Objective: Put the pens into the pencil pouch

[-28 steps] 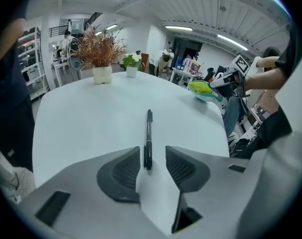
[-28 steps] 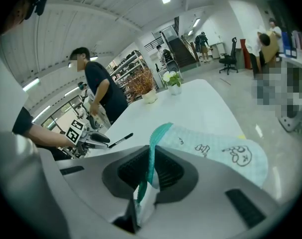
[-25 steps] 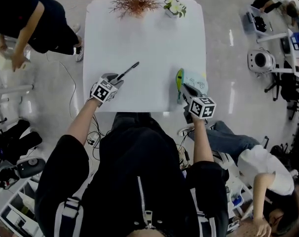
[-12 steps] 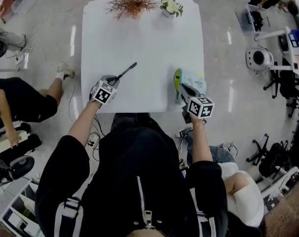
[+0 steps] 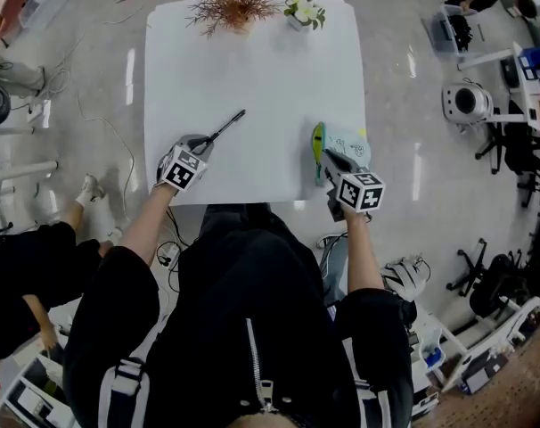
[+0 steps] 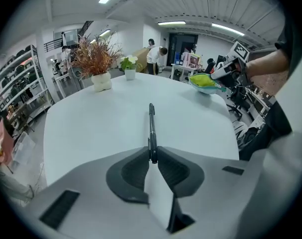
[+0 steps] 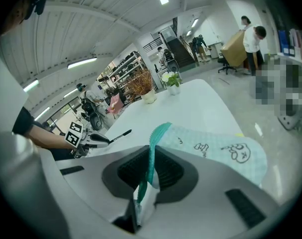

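black and slim, the pen (image 6: 151,128) sat near the front left corner of the desk (image 5: 252,61), slanting toward the middle, with its near end between the jaws of the left hand-held gripper (image 6: 152,156). those jaws had just been closing and stood nearly together, pads pressed on the pen's end while the rest of the shaft stuck out ahead. gripping it by the end likely left the long free part to lead into an opening.

the pencil pouch (image 7: 216,151), pale with small drawings and a green zip edge, was at the desk's front right corner, well apart from the pen. the right hand-held gripper (image 7: 152,166) was clamped tight on that green edge, which ran upright between its pads, with the pouch's body spreading away to the right. held so, the pouch was probably being steadied with its mouth raised toward the pen's side. the pen was not yet in the pouch, and i could not tell whether the zip was open.
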